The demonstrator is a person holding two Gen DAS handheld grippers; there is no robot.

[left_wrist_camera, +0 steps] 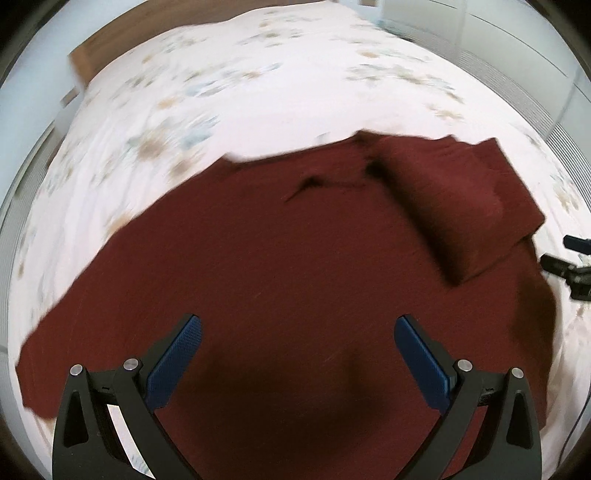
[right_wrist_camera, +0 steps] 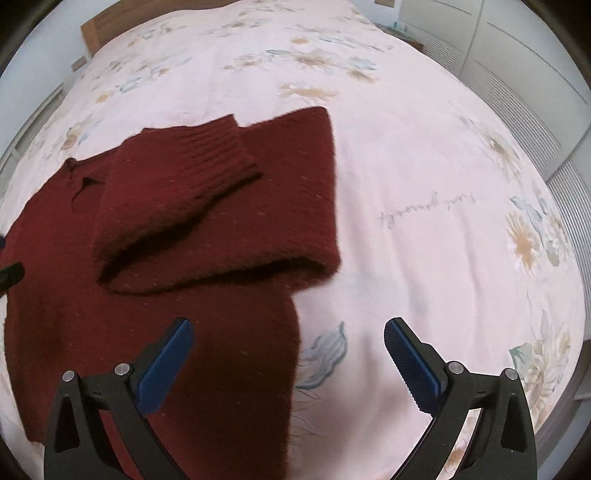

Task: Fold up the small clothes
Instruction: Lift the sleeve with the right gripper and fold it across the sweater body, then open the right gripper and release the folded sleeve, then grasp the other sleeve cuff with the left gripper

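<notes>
A dark red knitted sweater (left_wrist_camera: 280, 258) lies flat on the bed. Its right sleeve (right_wrist_camera: 207, 199) is folded back over the body, ribbed cuff toward the collar. In the left wrist view my left gripper (left_wrist_camera: 297, 328) hangs open above the middle of the sweater, nothing between its blue pads (left_wrist_camera: 177, 362). In the right wrist view my right gripper (right_wrist_camera: 288, 332) stands wide open over the sweater's right side edge (right_wrist_camera: 295, 332), its left finger above red knit, its right finger above the sheet. It holds nothing. The right gripper's tip (left_wrist_camera: 569, 258) shows at the right edge of the left wrist view.
The sweater rests on a pale pink bed sheet (right_wrist_camera: 424, 166) printed with flowers. A wooden headboard (right_wrist_camera: 110, 18) stands at the far end. White wardrobe doors (right_wrist_camera: 517, 66) run along the right side of the bed.
</notes>
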